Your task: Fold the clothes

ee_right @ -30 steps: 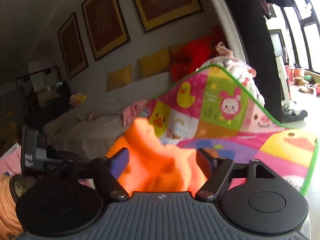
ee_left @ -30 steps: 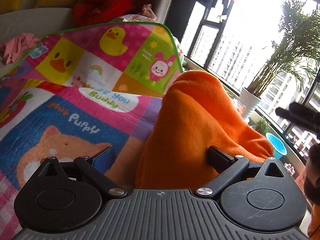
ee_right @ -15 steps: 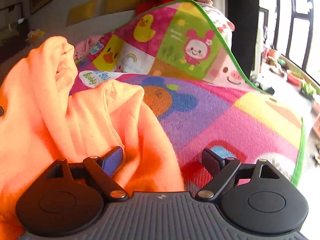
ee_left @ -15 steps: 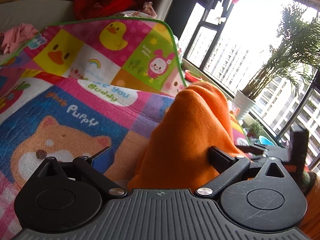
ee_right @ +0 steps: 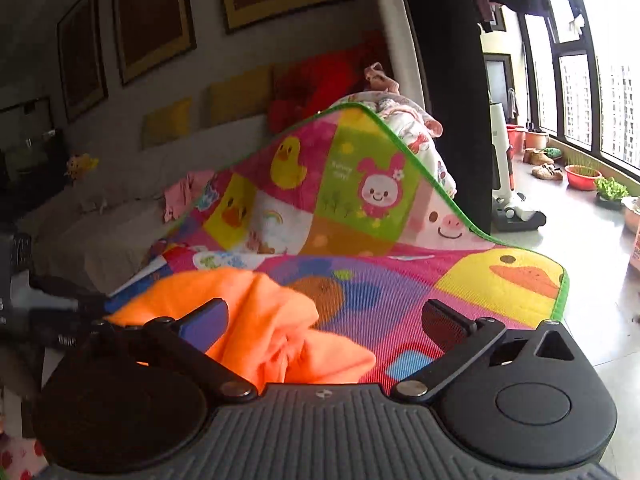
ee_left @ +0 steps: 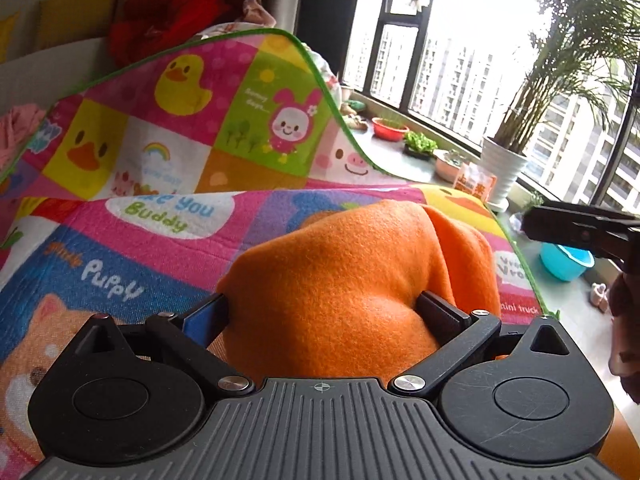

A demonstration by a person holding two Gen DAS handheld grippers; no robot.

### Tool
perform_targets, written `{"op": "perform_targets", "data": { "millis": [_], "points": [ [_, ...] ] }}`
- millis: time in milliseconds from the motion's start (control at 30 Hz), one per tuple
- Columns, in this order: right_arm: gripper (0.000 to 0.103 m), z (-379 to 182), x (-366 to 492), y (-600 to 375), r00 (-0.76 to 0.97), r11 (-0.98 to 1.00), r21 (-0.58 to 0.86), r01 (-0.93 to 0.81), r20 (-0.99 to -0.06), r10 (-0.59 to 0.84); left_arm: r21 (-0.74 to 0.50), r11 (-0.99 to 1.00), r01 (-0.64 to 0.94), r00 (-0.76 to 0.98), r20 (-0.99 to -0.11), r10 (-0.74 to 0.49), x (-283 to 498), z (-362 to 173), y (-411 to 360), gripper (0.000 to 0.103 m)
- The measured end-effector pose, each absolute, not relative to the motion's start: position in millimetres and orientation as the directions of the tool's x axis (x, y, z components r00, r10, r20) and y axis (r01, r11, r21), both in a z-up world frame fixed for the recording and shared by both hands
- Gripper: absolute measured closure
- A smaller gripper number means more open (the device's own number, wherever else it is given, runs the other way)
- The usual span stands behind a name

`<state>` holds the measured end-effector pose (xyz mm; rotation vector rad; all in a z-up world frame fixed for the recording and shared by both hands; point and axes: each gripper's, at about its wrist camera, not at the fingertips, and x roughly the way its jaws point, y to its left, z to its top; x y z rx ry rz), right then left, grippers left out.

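Note:
An orange fleece garment (ee_left: 360,280) lies bunched on a colourful cartoon play mat (ee_left: 160,216). My left gripper (ee_left: 322,312) stands wide open, with the bulging cloth filling the gap between its fingers. In the right wrist view the garment (ee_right: 260,320) sits crumpled beside the left finger. My right gripper (ee_right: 326,320) is opening its jaws. The right pad is clear of the cloth and bare mat (ee_right: 460,280) shows under it. From the left wrist view a dark part of the right gripper (ee_left: 580,232) juts in at the right edge.
The mat's far end (ee_right: 340,184) curls up over a heap of bedding. Behind is a sofa with yellow cushions (ee_right: 236,96), a red garment (ee_left: 172,20) and pink clothes (ee_right: 184,192). Along the window stand a potted palm (ee_left: 504,164), bowls and a blue tub (ee_left: 564,260).
The orange garment has come down from a raised peak to a low heap on the mat. My right gripper has let it go and widened its jaws. Both hands shifted.

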<state>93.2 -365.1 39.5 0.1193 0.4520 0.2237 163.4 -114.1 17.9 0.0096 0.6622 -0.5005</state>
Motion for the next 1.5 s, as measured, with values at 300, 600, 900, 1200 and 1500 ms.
{"op": "perform_targets", "data": {
  "millis": [300, 600, 900, 1200, 1500],
  "points": [
    [0.000, -19, 143, -323, 0.798, 0.986, -0.078, -0.150, -0.598, 0.075, -0.216, 0.860, 0.463, 0.635, -0.596, -0.491, 149, 29, -97, 0.001],
    [0.000, -28, 99, -328, 0.752, 0.985, -0.091, -0.145, -0.657, 0.050, -0.353, 0.852, 0.387, 0.613, -0.592, -0.524, 131, 11, -64, 0.000],
    [0.000, -30, 102, -288, 0.759, 0.973, -0.091, -0.210, -0.643, 0.104, -0.467, 0.813, 0.347, 0.657, -0.497, -0.567, 110, 28, -25, 0.001],
    [0.000, -31, 110, -254, 0.746, 0.954, -0.062, -0.293, -0.639, 0.187, -0.399, 0.883, 0.246, 0.686, -0.572, -0.450, 99, 18, -6, 0.012],
    [0.000, -32, 118, -272, 0.687, 0.960, 0.121, -0.253, -0.677, 0.266, -0.403, 0.877, 0.261, 0.662, -0.587, -0.467, 98, 4, -12, 0.018]
  ]
}}
